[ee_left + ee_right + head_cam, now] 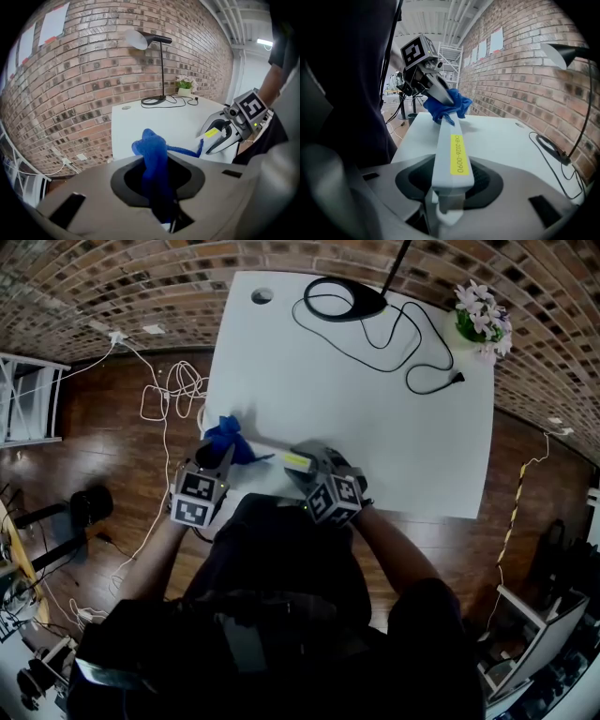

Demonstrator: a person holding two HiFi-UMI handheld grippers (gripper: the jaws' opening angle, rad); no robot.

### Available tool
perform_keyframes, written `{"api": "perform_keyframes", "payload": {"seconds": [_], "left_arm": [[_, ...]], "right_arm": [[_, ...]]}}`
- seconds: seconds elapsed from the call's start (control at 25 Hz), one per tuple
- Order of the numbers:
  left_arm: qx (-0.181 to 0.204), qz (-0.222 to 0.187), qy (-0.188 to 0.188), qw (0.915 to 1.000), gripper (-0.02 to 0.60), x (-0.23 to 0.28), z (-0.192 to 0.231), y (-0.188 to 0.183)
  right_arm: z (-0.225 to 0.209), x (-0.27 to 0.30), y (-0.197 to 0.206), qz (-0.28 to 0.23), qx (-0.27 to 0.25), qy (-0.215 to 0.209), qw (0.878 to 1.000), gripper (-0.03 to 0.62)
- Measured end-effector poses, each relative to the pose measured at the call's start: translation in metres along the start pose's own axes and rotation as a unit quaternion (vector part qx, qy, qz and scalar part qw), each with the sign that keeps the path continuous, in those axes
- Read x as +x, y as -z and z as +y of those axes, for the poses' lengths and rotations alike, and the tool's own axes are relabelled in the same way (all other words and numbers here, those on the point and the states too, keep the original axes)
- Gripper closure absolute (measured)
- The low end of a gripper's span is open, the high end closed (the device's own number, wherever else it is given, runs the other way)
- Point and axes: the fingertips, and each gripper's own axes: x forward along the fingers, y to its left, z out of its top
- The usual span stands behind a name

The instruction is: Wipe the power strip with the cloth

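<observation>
The white power strip (449,154) with a yellow label (458,154) runs out from between the jaws of my right gripper (302,467), which is shut on its near end. In the head view the power strip (272,448) lies low over the near part of the white table (356,399). My left gripper (221,457) is shut on a blue cloth (153,161). The blue cloth (446,106) rests on the strip's far end, with the left gripper (440,93) just behind it. From the left gripper view the right gripper (220,136) shows at the right, holding the strip.
A black desk lamp (345,298) and its cord (412,352) lie at the table's far side, beside a small flower pot (480,317). A brick wall (93,75) stands beyond. White cables (164,399) trail on the wooden floor left of the table.
</observation>
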Motion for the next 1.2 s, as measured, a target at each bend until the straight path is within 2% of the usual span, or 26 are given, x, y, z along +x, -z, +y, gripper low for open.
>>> {"api": "perform_keyframes", "payload": {"seconds": [0.16, 0.24, 0.44, 0.56, 0.76, 0.88, 1.0, 1.2], "left_arm": [[0.019, -0.005, 0.003, 0.9998, 0.506, 0.0, -0.002, -0.003], [0.024, -0.006, 0.017, 0.9996, 0.506, 0.001, -0.008, -0.006], [0.057, -0.004, 0.061, 0.9965, 0.506, 0.015, -0.057, -0.019], [0.044, -0.009, 0.088, 0.995, 0.506, 0.022, -0.074, -0.029], [0.043, -0.017, 0.105, 0.9934, 0.506, 0.023, -0.081, -0.033], [0.047, -0.012, 0.14, 0.989, 0.506, 0.026, -0.096, -0.037], [0.074, -0.007, 0.175, 0.9817, 0.506, 0.029, -0.116, -0.042], [0.097, -0.007, 0.201, 0.9748, 0.506, 0.031, -0.127, -0.042]], "right_arm": [[-0.001, 0.001, 0.0, -0.001, 0.005, -0.004, 1.0, 0.442], [-0.001, 0.001, 0.001, 0.0, 0.008, -0.007, 1.0, 0.442], [-0.001, 0.002, 0.0, 0.002, 0.023, -0.016, 1.0, 0.442], [-0.001, 0.003, -0.001, 0.003, 0.025, -0.016, 1.0, 0.442], [-0.001, 0.004, -0.001, 0.004, 0.029, -0.011, 1.0, 0.442], [0.0, 0.005, 0.003, 0.003, 0.031, -0.011, 0.999, 0.442], [0.001, 0.008, 0.005, -0.002, 0.031, -0.013, 0.999, 0.442], [0.0, 0.008, 0.002, -0.006, 0.033, -0.018, 0.999, 0.444]]}}
